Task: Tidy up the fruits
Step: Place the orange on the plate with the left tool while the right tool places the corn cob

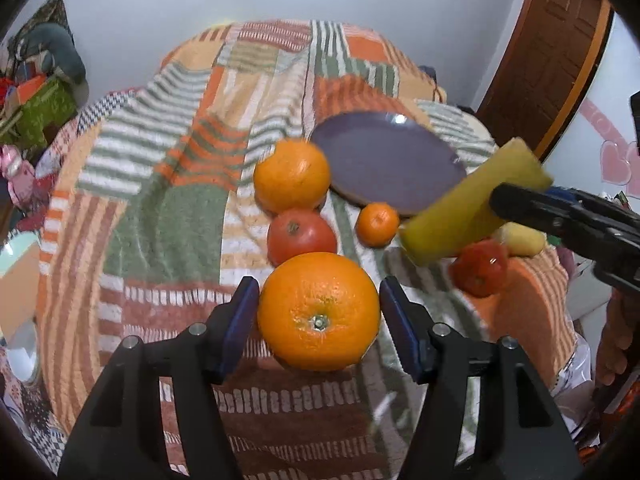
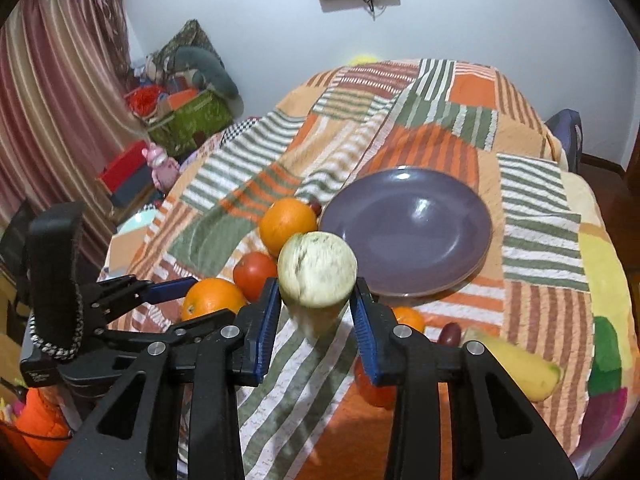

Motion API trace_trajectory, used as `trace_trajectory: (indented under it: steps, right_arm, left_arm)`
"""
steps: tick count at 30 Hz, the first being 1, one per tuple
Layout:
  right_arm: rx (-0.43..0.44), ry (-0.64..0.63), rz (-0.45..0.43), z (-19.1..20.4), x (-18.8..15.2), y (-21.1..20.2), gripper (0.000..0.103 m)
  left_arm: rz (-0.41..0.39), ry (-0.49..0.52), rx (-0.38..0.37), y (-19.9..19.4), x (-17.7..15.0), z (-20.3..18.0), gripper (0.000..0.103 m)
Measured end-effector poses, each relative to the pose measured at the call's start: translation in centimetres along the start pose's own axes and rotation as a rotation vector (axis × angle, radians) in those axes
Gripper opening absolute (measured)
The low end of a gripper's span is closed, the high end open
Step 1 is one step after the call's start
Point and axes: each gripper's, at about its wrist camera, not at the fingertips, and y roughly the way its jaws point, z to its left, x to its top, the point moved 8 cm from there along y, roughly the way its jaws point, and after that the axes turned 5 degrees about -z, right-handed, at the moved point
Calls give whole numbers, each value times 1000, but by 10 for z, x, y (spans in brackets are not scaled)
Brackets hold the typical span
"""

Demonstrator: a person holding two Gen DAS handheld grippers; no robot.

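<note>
Large round orange (image 1: 318, 311) sits between the left gripper's (image 1: 318, 322) wide-spread blue pads, neither visibly touching, with a red tomato (image 1: 301, 236) just beyond. Over on the right wrist view, the right gripper (image 2: 316, 312) clamps a pale yellow cylindrical fruit (image 2: 317, 275), lifted before the purple plate (image 2: 432, 236).

both grippers: black angular plastic frames, silver round screws, blue ribbed pads lining the fingers (image 1: 240, 328).

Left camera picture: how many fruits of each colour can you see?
Orange: 3 (near orange, far orange, small orange)
Red: 2 (left tomato, right tomato)
Yellow: 2 (yellow cylinder, yellow piece)
Total: 7
</note>
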Motion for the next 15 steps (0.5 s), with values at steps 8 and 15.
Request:
trace_trajectory:
  steps: [8, 15]
  right_arm:
    - [-22, -8, -78, -17, 24, -18, 32]
    - [-70, -13, -109, -42, 38, -25, 32]
  left_arm:
    - [-109, 28, -14, -24, 44, -20, 62]
    - [-139, 49, -9, -16, 73, -33, 62]
